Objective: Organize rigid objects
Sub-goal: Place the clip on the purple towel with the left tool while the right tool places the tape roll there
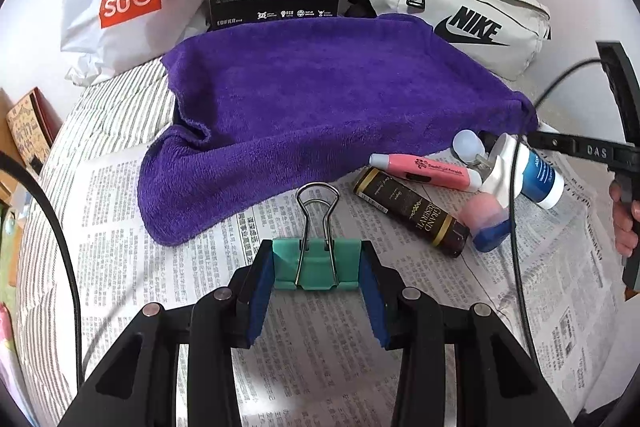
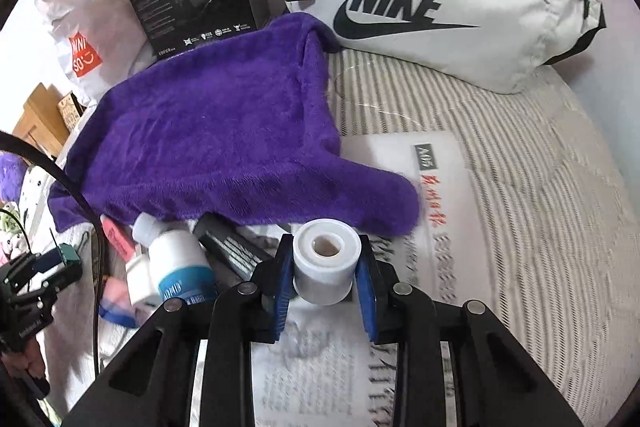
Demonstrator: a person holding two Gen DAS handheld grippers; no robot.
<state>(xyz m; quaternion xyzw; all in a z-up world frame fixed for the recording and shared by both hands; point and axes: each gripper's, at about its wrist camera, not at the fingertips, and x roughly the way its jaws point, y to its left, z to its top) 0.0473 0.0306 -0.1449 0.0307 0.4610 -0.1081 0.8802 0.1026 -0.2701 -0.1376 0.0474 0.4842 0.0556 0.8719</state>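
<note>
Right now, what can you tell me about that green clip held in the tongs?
The green binder clip has a teal-green, metal-looking folded body and two silvery wire handles. One handle loop stands up away from the camera. The left tongs grip its two ends between blue pads, holding it over the newspaper, in front of the purple towel. Its jaws seem shut, with nothing visibly clamped. Whether its underside rests on the paper cannot be told.

Each black plastic hand-held gripper carries 2 angular fingers faced with blue ribbed pads, 4 round silver pins across its linkage, and a thin black cable trailing aside.
</note>
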